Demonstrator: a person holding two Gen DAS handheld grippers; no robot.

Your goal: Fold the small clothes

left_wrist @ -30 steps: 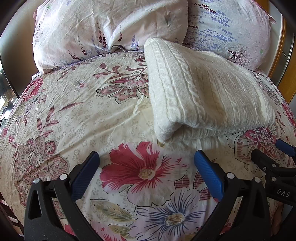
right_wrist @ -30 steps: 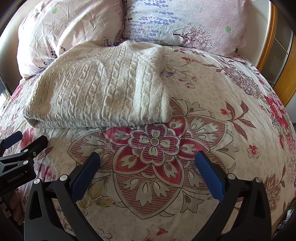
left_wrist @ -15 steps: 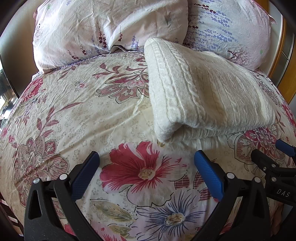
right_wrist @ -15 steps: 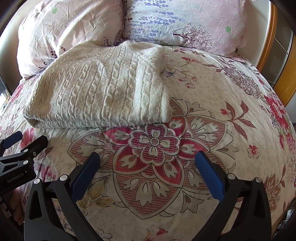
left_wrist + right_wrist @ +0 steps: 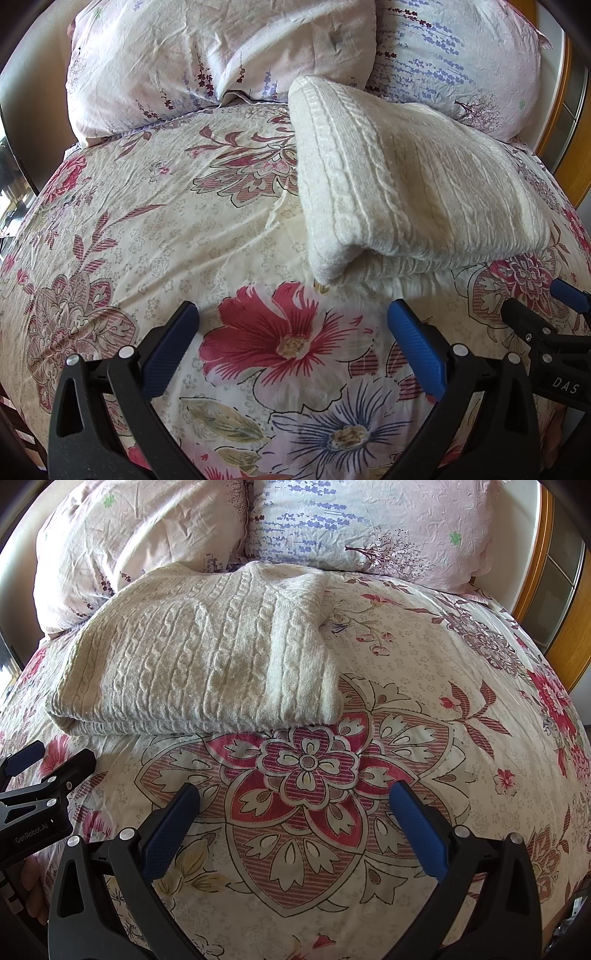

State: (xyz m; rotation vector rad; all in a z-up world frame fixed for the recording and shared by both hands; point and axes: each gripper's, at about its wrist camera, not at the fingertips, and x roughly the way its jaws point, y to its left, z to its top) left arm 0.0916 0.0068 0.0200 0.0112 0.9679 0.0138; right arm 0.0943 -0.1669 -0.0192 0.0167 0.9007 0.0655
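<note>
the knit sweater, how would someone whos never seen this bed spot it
Start at the two pillows heading the floral bedspread. Just below them lies the folded sweater. It is the only plain cream, cable-knit piece; everything around it is printed with flowers.

Folded sweater (image 5: pixel 402 184) as landmark, lying on the bed (image 5: pixel 155 229). Behind the sweater, at the head of the bed: two pillows side by side, the left pillow (image 5: pixel 207 55) and the right pillow (image 5: pixel 461 55), the sweater's far edge reaching their base. Before the sweater's near fold, over bare bedspread: the left tongs (image 5: pixel 291 328), set wide and touching nothing. Just beside these, before the sweater's right near corner: the right tongs (image 5: pixel 295 805), likewise spread wide and apart from the sweater.
</note>
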